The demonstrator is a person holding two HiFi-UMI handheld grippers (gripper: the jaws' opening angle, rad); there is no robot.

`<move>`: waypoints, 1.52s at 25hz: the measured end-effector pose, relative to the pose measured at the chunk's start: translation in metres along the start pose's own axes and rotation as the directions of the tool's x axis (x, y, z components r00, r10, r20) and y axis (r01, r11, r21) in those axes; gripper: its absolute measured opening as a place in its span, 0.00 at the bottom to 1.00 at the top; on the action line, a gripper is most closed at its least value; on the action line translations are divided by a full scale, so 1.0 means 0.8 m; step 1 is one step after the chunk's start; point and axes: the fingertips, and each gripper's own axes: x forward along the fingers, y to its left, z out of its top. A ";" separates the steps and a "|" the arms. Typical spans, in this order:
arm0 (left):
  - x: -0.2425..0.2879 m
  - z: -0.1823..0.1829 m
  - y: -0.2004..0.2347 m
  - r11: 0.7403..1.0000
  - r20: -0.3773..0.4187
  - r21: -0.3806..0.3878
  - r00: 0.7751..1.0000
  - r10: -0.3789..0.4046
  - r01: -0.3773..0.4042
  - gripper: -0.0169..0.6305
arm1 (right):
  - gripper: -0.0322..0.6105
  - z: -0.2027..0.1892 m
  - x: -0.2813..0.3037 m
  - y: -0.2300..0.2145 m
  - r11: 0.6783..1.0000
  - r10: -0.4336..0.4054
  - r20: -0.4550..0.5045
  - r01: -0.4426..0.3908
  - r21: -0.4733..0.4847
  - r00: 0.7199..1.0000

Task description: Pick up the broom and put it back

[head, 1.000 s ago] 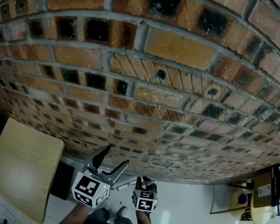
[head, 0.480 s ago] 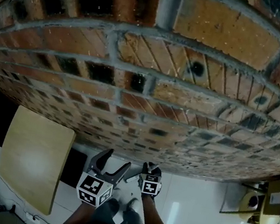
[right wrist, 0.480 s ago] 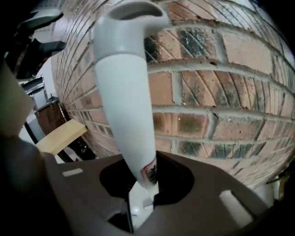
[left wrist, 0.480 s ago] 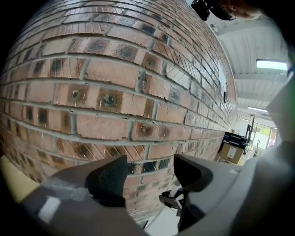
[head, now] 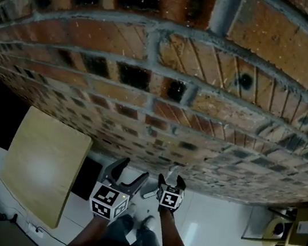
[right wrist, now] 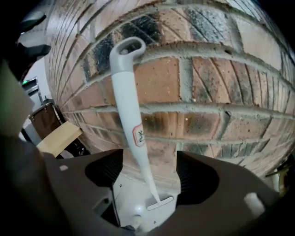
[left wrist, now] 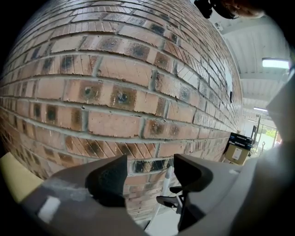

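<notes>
- The wooden bench (head: 39, 168) lies at the left of the head view. It appears larger and further right than one second ago.
- A dark object (head: 85, 178) sits just beside the right edge of the bench. Its kind cannot be told.
- The left gripper (head: 134, 169) hangs just past the right edge of the bench and points at the brick wall (head: 164, 92). Its jaws stand wide apart with nothing between them, the same as one second ago.
- The broom (right wrist: 131, 115) stands to the right of the left gripper, well apart from the right edge of the bench. Its white handle runs up between the jaws of the right gripper. The hang loop at its top is close to the bricks; whether it touches them cannot be told.
- The right gripper (head: 172, 178) is beside the left gripper, on the side away from the bench. Its jaws are spread wider than one second ago. A gap shows on each side of the handle, and neither pad touches it.
- The brick wall fills more of the head view than before, and its bricks appear larger.
</notes>
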 end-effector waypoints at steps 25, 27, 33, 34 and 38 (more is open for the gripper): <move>-0.112 0.111 -0.051 0.985 0.270 0.164 0.957 -0.103 0.060 0.51 | 0.59 0.223 -0.413 0.039 0.988 -0.120 0.708 0.156 0.013 0.696; -0.133 0.121 -0.062 0.981 0.306 0.184 0.944 -0.120 0.065 0.51 | 0.59 0.227 -0.449 0.052 0.982 -0.118 0.737 0.189 -0.013 0.666; -0.169 0.099 -0.088 0.980 0.338 0.181 0.931 -0.141 0.082 0.50 | 0.40 0.190 -0.544 0.089 0.953 -0.133 0.806 0.299 -0.057 0.577; -0.180 0.087 -0.096 0.981 0.333 0.177 0.934 -0.133 0.077 0.50 | 0.40 0.174 -0.552 0.088 0.955 -0.127 0.802 0.289 -0.059 0.584; -0.241 0.054 -0.134 0.981 0.348 0.193 0.934 -0.081 0.013 0.50 | 0.50 0.126 -0.570 0.093 0.975 -0.055 0.791 0.204 -0.089 0.609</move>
